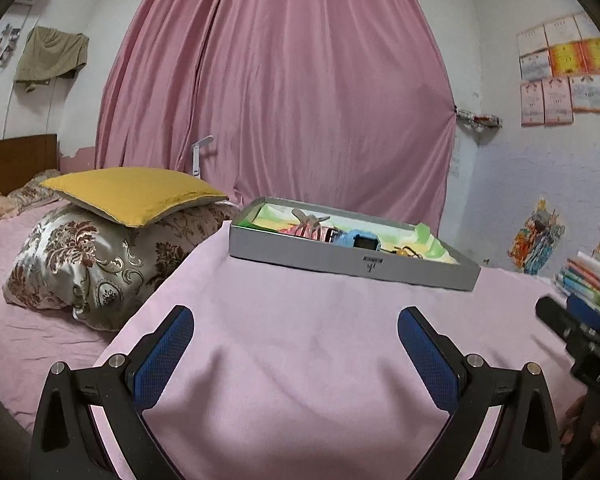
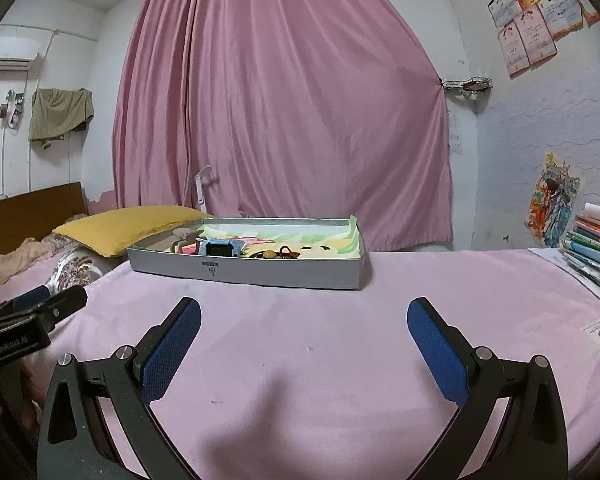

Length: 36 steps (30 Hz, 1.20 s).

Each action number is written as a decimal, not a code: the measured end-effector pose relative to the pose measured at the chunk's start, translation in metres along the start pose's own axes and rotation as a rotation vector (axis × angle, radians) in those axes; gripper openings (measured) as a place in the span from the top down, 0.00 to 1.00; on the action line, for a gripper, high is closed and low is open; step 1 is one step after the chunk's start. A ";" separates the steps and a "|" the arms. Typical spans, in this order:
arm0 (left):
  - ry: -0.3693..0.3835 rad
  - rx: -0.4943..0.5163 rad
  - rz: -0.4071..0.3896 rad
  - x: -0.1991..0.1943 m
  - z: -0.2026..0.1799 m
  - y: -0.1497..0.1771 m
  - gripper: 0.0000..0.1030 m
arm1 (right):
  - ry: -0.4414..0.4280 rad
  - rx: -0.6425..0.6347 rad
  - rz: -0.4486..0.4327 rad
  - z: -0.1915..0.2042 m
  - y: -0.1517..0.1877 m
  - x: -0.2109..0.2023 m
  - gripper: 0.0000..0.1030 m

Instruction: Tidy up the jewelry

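So far nothing's been picked up. Shallow grey cardboard box (image 2: 244,270) w/ a green-yellow printed lining sits on the pink cloth-covered table (image 2: 340,360), toward its far edge, in front of the pink curtain (image 2: 284,100). Inside, bunched at the box's left-middle: blue square-faced plastic watch (image 2: 219,248), a dark hair tie w/ an orange bead (image 2: 274,254), and a beige clip-like piece (image 1: 306,216); finer bits too small to tell. All lie loose in one heap, so judging by that, sorting hasn't begun; step in hand looks like the approach.

Next move, prob.: bring one gripper fwd over the near wall of the box, tilt down, and pinch one item clear of the tangle. Watch is the easiest grab; hair tie is thin and may drag neighbours along.

Left gripper (image 1: 296,334) is low over the cloth, well short of the box, level, blue pads spread wide, nothing between them. Right gripper (image 2: 304,326) is the same: released, empty, pointing straight at the box front. They sit side by side, each showing at the edge of the other's view.

Outward: yellow cushion (image 1: 134,190) on a floral pillow (image 1: 100,264) on the bed at left, stack of books (image 2: 596,240) on the table at right.
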<state>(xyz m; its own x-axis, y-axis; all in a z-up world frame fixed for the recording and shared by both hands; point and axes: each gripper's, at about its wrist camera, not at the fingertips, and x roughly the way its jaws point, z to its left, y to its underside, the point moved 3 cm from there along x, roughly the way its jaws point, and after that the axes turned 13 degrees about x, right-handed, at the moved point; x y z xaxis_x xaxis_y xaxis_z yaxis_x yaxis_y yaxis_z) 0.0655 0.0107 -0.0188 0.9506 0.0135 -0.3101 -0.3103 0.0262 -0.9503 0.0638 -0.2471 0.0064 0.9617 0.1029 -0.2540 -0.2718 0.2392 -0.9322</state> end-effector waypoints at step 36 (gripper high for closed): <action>-0.003 -0.002 0.023 0.005 0.001 0.001 0.01 | -0.007 0.007 0.010 0.001 0.000 -0.004 0.02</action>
<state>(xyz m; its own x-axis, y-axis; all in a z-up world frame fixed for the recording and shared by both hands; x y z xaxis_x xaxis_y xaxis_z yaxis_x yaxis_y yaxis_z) 0.0695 0.0117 -0.0214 0.9433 0.0168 -0.3314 -0.3317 0.0238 -0.9431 0.0599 -0.2467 0.0079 0.9587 0.1119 -0.2616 -0.2817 0.2449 -0.9277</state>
